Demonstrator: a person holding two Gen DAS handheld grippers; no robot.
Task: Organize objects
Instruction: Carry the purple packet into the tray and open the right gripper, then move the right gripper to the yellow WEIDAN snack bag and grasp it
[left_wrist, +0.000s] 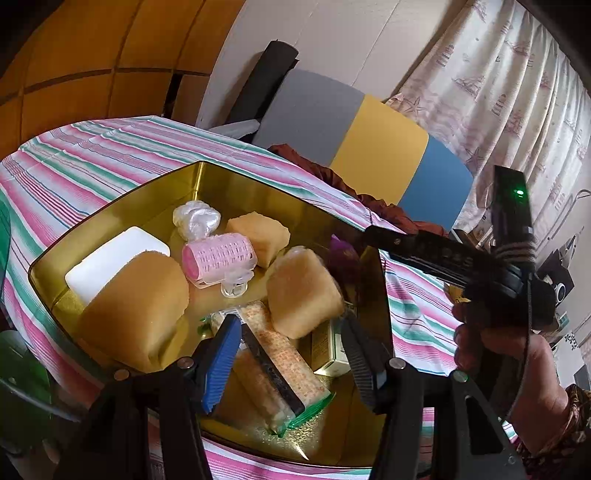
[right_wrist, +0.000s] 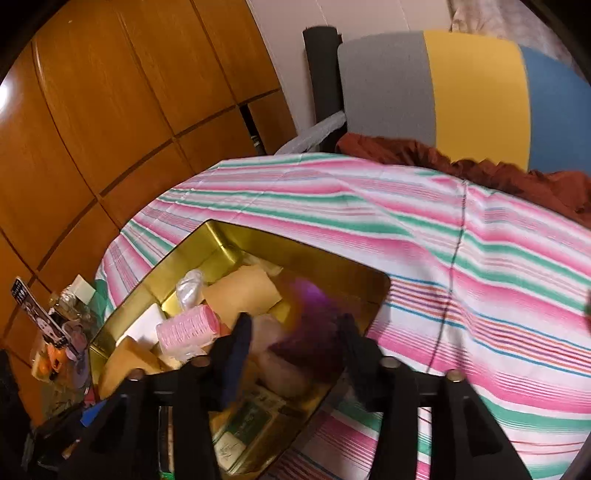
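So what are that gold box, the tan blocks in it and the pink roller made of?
The box looks like metal with a shiny gold finish: its inner walls mirror the things inside. The tan blocks seem to be foam sponge, matte with a fine porous surface and rounded corners. The pink roller looks like plastic under a fuzzy, gridded wrap, probably a hair curler.

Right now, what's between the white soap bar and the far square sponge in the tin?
In the left wrist view, the pink hair roller and a white plastic bundle lie between soap bar and sponge.
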